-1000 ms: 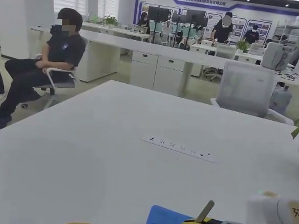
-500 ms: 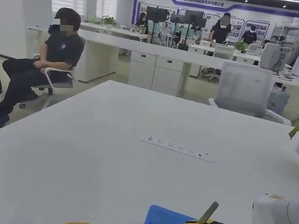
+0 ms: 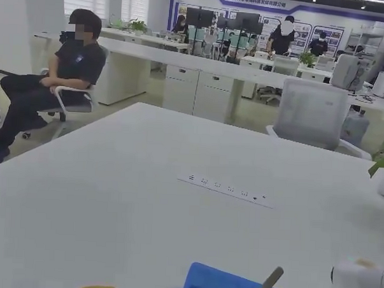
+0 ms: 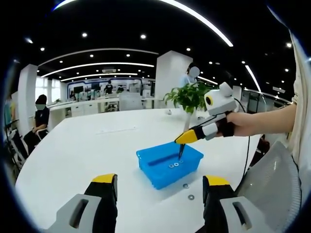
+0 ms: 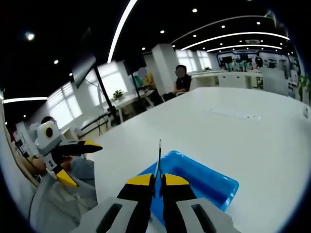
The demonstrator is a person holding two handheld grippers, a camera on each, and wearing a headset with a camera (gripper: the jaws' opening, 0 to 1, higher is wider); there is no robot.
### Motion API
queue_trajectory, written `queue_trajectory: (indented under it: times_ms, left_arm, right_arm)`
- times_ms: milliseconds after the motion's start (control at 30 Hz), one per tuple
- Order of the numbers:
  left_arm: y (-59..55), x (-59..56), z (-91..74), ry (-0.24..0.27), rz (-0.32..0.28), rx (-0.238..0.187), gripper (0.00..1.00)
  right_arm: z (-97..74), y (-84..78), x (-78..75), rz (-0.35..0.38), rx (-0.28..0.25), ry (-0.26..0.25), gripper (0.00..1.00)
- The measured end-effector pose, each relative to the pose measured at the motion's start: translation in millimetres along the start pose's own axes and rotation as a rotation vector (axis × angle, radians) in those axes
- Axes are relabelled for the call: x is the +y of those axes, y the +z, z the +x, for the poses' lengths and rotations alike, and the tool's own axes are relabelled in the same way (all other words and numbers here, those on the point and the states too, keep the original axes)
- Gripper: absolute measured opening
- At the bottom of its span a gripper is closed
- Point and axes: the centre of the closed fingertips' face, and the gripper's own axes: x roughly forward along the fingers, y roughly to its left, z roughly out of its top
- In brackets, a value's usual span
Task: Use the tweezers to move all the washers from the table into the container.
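Lower than a moment ago
Your right gripper point(image 5: 158, 182), clenched on the tweezers point(image 5: 159, 159), has sunk over the blue container point(image 5: 214, 182); left gripper point(image 4: 160, 183) released.

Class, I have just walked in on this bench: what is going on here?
A person works with two hand-held grippers at a white table. The right gripper is shut on thin metal tweezers, whose tips point down into a blue plastic container that already holds a few small metal washers. Two more washers lie on the table beside the container. The left gripper hangs open nearby, holding nothing.
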Motion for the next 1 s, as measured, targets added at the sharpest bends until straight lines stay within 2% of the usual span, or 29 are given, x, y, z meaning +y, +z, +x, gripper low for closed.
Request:
queue_trajectory:
  times_ms: [367,733,867,1000]
  left_arm:
    - [-0.6,0.1,-0.5,0.000,-0.002,-0.001,0.71]
    - [-2.1,-0.1,0.2,-0.002,-0.003,0.007,0.71]
    - [-3.2,-0.1,0.7,-0.001,-0.003,0.012,0.71]
    - [-2.7,0.6,0.9,0.001,-0.006,0.012,0.71]
  right_arm:
    - [-2.8,-6.0,13.3,0.014,-0.007,0.019,0.04]
    - [-2.9,-16.4,17.7,0.023,0.001,0.027,0.04]
    - [-3.1,-14.3,25.6,0.034,-0.019,0.050,0.04]
    - [-1.9,-20.5,31.1,0.037,-0.017,0.060,0.04]
